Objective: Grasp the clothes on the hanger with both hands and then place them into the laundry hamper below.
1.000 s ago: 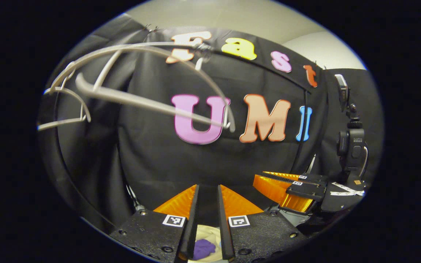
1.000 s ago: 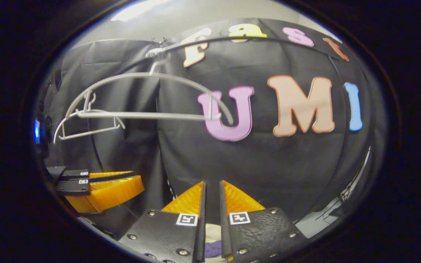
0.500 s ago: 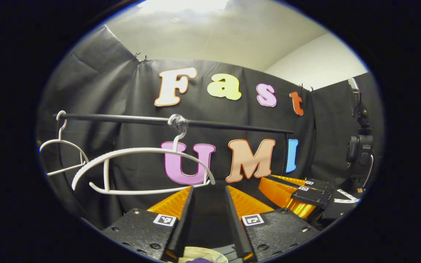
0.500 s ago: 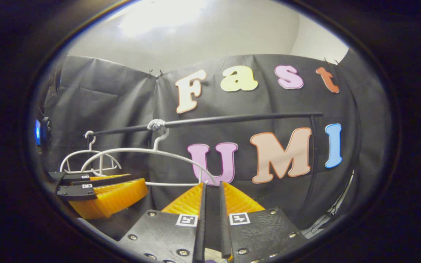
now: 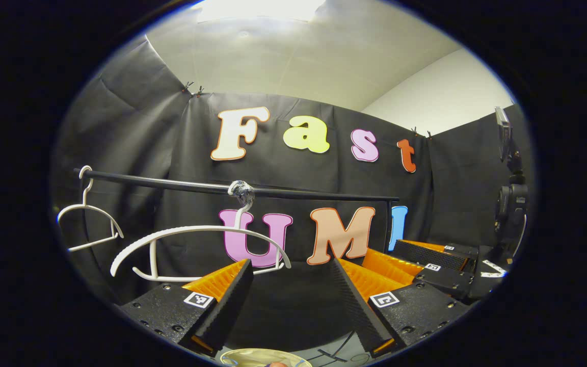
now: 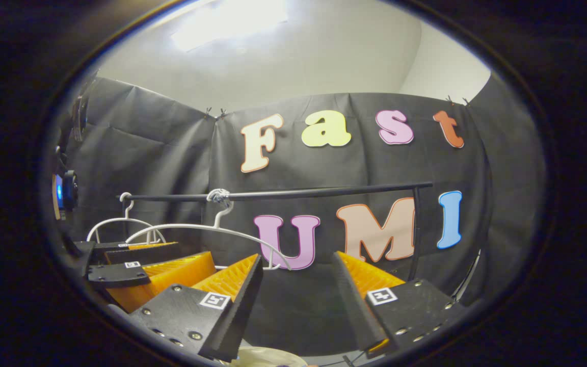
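Both claws raised before the clothes rail, each with its jaws spread wide and nothing between them. In the left gripper view, the left claw points at the far wall just below the black rail; the right claw lies just to its right, at about the same height. In the right gripper view, the right claw faces the same rail, with the left claw low at left.

The large white hanger hangs bare from the rail, its long axis parallel to the rail, ahead and slightly left of the left claw; a smaller hanger, also bare, hangs at the rail's far left end. A pale rim at the bottom edge, directly beneath the open jaws, is probably the hamper, with a trace of something inside; too little shows to confirm the clothes. Judged from this, the deposit appears made, the hamper lying straight below both claws.
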Tool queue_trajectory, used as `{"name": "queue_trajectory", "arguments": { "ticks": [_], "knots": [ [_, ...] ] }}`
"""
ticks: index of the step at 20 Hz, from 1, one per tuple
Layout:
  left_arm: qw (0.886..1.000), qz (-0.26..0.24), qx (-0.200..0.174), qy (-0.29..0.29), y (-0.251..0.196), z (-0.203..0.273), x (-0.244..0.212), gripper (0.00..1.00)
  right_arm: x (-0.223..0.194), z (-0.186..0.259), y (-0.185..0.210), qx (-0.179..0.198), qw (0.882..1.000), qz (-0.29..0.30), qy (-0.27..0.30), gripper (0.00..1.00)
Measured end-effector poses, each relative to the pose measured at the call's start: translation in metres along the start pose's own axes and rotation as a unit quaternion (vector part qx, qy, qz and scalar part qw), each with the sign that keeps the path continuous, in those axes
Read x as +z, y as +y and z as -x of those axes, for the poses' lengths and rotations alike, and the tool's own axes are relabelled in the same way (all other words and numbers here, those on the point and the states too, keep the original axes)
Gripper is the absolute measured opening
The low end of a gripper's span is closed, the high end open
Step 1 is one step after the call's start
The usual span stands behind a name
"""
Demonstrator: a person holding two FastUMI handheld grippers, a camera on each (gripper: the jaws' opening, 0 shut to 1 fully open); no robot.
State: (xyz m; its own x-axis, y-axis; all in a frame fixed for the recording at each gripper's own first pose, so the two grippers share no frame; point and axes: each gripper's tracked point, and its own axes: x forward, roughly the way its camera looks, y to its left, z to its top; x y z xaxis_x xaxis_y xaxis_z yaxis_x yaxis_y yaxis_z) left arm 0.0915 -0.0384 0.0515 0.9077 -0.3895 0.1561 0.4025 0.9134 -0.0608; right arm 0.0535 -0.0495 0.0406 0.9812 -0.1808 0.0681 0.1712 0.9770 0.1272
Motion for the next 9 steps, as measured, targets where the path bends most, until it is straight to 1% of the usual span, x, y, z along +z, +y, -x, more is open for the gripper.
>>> {"name": "queue_trajectory", "arguments": {
  "ticks": [1,2,3,4,5,7,8,9],
  "knots": [
    [1.0,-0.001,0.0,0.0,0.0,0.001,0.001,0.92,0.002,0.003,-0.002,-0.005,1.0,0.0,0.0,0.76],
    [1.0,-0.001,0.001,-0.001,0.001,0.003,0.002,0.92,0.003,0.005,-0.005,-0.01,1.0,0.0,0.0,0.84],
    [1.0,-0.002,0.0,-0.002,0.002,0.005,0.004,0.92,0.004,0.008,-0.007,-0.014,1.0,0.0,0.001,0.84],
    [1.0,-0.004,-0.001,-0.003,0.001,0.006,0.006,0.96,0.006,0.011,-0.009,-0.018,1.0,0.0,0.001,0.84],
    [1.0,-0.006,-0.003,-0.003,0.001,0.007,0.006,0.93,0.006,0.014,-0.01,-0.023,1.0,0.002,0.003,0.84],
    [1.0,-0.009,-0.011,-0.006,-0.002,0.009,0.008,0.93,0.007,0.021,-0.013,-0.032,0.999,0.008,0.006,0.83],
    [1.0,-0.009,-0.018,-0.007,-0.004,0.009,0.009,0.92,0.008,0.024,-0.015,-0.037,0.999,0.011,0.007,0.75],
    [1.0,-0.007,-0.027,-0.007,-0.008,0.01,0.009,0.96,0.008,0.029,-0.017,-0.043,0.999,0.014,0.008,0.75]
  ]
}}
